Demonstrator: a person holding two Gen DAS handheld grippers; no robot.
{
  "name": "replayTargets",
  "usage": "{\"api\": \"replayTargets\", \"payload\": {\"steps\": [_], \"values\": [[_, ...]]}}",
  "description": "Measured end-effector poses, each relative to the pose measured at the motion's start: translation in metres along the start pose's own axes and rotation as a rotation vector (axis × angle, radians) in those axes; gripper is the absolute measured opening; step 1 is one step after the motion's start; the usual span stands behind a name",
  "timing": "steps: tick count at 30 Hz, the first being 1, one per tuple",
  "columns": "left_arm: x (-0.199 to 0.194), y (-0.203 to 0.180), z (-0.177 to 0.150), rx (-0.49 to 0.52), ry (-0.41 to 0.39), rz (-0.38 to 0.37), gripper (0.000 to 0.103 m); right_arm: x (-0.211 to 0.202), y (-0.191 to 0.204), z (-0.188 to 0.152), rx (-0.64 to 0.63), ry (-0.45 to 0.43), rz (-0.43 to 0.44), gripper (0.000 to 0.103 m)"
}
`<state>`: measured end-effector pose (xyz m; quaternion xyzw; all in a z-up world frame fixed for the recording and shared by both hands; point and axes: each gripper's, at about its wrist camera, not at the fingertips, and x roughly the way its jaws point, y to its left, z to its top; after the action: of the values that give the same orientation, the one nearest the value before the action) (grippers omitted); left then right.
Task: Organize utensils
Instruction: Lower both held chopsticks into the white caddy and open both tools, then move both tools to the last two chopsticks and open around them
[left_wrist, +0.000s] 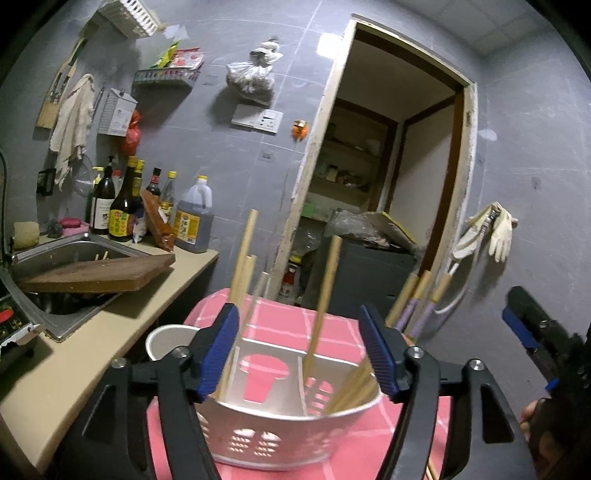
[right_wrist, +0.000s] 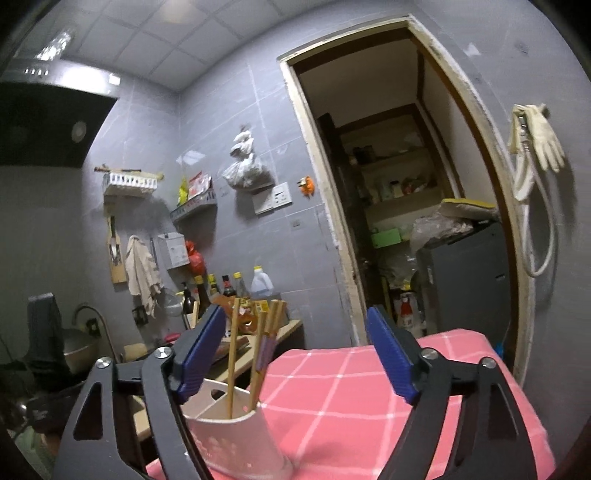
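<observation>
Left gripper (left_wrist: 300, 349): jaws spread wide, blue-padded fingers (left_wrist: 218, 354) well apart, nothing clamped between the pads. Black linkage arms angle up from the lower frame edge to each finger. Pose roughly level, tipped slightly downward.

Right gripper (right_wrist: 295, 356): jaws likewise wide apart, blue pads (right_wrist: 389, 354) facing inward, nothing between them. Pose near level, looking forward.

In the left wrist view the right gripper appears at the far right edge, side-on, held off to the right of the left one; a bit of the person's hand (left_wrist: 530, 415) shows behind it.
</observation>
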<state>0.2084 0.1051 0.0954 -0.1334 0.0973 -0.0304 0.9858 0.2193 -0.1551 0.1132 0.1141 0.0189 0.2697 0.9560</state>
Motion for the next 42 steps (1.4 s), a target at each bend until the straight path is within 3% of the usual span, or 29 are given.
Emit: {"api": "replayTargets", "payload": {"steps": [5, 9, 19, 28, 35, 42], "values": [[-0.007, -0.02, -0.008, 0.013, 0.013, -0.042, 0.081, -0.035, -0.015, 0.008, 0.003, 0.015, -0.048, 0.103], [-0.017, -0.04, -0.018, 0.029, 0.014, -0.079, 0.093, -0.055, -0.022, 0.01, -0.027, 0.053, -0.1, 0.103], [-0.011, -0.083, -0.051, 0.087, 0.118, -0.15, 0.095, -0.072, -0.046, -0.017, -0.07, 0.246, -0.216, 0.103], [0.009, -0.088, -0.088, 0.125, 0.262, -0.088, 0.095, -0.051, -0.064, -0.054, -0.05, 0.495, -0.283, 0.103], [0.029, -0.083, -0.111, 0.135, 0.381, -0.022, 0.095, -0.031, -0.063, -0.086, -0.111, 0.669, -0.299, 0.103], [0.04, -0.076, -0.116, 0.117, 0.441, 0.019, 0.095, -0.014, -0.062, -0.111, -0.167, 0.804, -0.306, 0.102]]}}
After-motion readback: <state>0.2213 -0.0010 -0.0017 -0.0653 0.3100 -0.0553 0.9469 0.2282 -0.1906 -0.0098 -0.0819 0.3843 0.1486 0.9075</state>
